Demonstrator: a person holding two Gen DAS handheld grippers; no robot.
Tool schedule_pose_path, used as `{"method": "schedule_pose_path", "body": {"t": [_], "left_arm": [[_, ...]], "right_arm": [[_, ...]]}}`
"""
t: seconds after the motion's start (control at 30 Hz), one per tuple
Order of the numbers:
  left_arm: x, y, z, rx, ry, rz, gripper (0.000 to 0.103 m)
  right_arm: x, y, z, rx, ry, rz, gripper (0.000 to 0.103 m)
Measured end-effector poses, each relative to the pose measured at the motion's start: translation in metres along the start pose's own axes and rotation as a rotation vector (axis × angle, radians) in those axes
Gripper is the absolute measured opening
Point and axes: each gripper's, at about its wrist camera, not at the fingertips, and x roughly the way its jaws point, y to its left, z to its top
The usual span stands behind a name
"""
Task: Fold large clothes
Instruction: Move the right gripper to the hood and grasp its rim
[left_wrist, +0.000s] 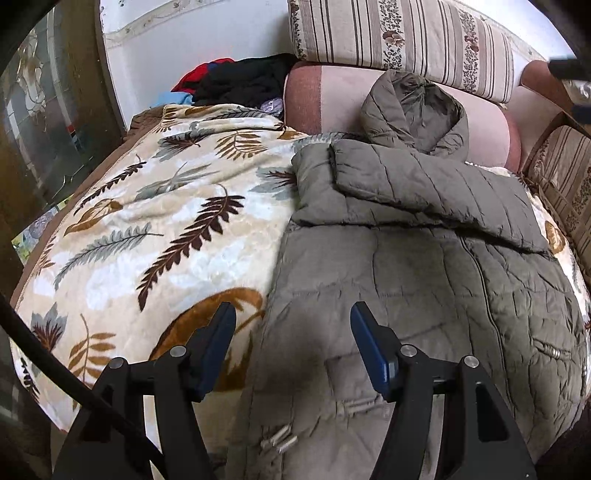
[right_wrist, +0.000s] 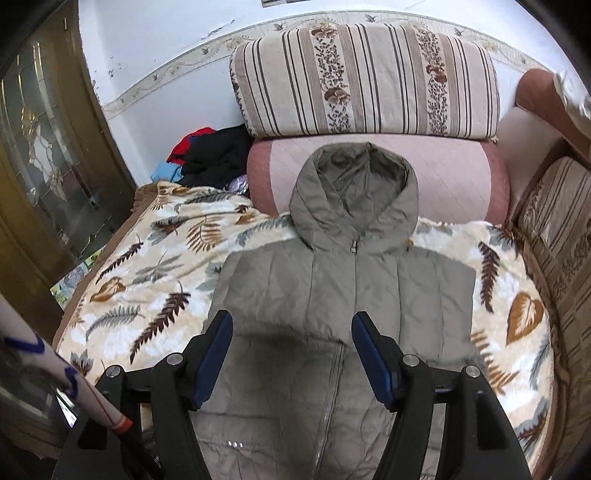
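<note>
- The place is a lived-in room of a home, a sitting or sleeping corner with soft furnishings.
- A plush leaf-print blanket (right_wrist: 155, 295) covers a wide seat or bed.
- A striped, flower-patterned cushion (right_wrist: 365, 81) leans on the white wall, above a pink quilted bolster (right_wrist: 454, 177); a matching striped cushion (right_wrist: 561, 236) stands at the right.
- A heap of loose clothes (right_wrist: 218, 155), black, red and blue, lies in the corner.
- A wooden door with leaded decorative glass (right_wrist: 40, 147) stands at the left.
- A painted border strip (right_wrist: 177, 66) runs along the wall.
- A quilted hooded coat (right_wrist: 332, 280) is spread on the blanket.
</note>
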Motion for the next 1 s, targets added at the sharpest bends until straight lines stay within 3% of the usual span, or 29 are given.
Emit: {"method": "schedule_pose_path", "body": {"t": [0.37,0.7,0.83,1.0], "left_arm": [[0.045,-0.008,0.029,-0.011,0.010,-0.049,0.064],[0.095,-0.007,0.032,-0.002,0.035,-0.042,0.064],[0.110,-0.006,0.026,0.000,0.052,-0.058,0.064],[0.118,0.000,0.023,-0.014,0.038,-0.101,0.071]], "right_arm": [[0.018,-0.014,0.068,0.094,-0.025,-0.049,0.074],[0.089,-0.031,0.099,0.130,0.041,-0.116,0.074],[0.121,-0.043,0.124,0.210,0.049,-0.098,0.074],[0.167,-0.054,0.162,0.311,0.016,-0.063,0.080]]}}
